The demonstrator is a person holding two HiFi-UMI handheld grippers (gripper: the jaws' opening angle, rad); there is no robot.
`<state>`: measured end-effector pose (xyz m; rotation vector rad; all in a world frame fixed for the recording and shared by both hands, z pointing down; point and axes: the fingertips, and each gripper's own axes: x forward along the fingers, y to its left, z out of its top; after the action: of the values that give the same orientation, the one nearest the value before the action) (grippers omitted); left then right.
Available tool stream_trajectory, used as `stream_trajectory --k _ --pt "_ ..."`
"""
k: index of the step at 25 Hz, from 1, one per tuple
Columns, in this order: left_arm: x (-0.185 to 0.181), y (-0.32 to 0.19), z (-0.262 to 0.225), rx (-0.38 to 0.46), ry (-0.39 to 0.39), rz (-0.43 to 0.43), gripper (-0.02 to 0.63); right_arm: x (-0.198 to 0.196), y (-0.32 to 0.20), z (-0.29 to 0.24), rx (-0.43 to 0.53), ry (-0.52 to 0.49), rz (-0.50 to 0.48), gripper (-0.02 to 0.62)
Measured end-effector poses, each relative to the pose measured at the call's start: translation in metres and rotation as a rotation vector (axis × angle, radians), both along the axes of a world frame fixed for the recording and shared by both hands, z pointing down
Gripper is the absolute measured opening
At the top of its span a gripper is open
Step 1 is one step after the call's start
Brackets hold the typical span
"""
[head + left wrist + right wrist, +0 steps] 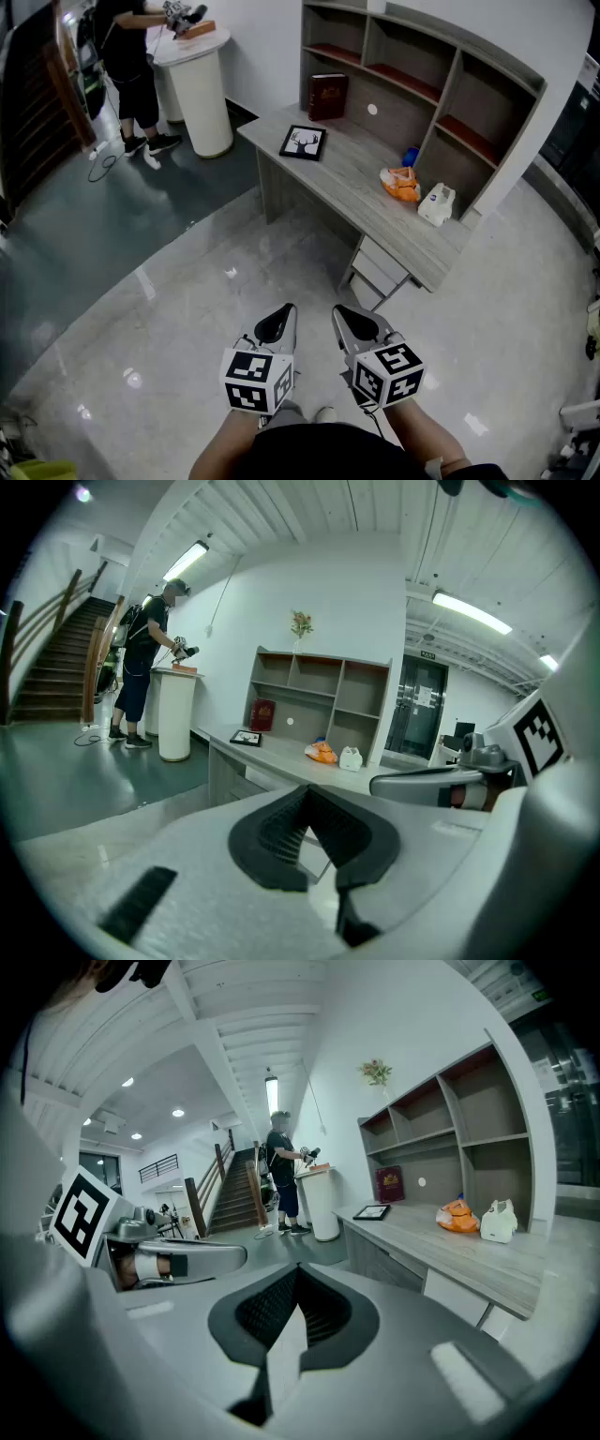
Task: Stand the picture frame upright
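Left gripper and right gripper, both pressed together and empty, should near the upper-centre flat picture frame, then spread.

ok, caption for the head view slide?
Left gripper and right gripper, shut and empty, short of the desk where the picture frame lies flat.

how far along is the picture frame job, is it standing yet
Done: nothing yet. The picture frame lies flat on the desk, in front of the red book.
In hand: nothing. The left gripper and right gripper are both shut and empty, held over the floor short of the desk.
Left: walk up to the desk, grip the frame and stand it upright.
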<state>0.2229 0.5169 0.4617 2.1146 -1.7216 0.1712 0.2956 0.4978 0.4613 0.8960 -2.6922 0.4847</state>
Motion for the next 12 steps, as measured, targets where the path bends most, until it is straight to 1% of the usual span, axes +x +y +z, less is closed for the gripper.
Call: stream_trajectory --k 3,7,12 --pt "-0.002 -0.003 0.001 -0.003 0.001 0.003 -0.002 -0.002 -0.004 0.002 -0.013 -0.007 0.01 -0.002" --pt "-0.006 -0.005 0.004 -0.005 0.006 0.0 -0.002 -0.007 -0.009 0.001 -0.041 -0.042 0.018 -0.002" --pt "-0.016 -0.011 0.001 -0.002 0.01 0.002 -0.002 -0.017 -0.015 0.001 -0.04 -0.035 0.015 -0.002"
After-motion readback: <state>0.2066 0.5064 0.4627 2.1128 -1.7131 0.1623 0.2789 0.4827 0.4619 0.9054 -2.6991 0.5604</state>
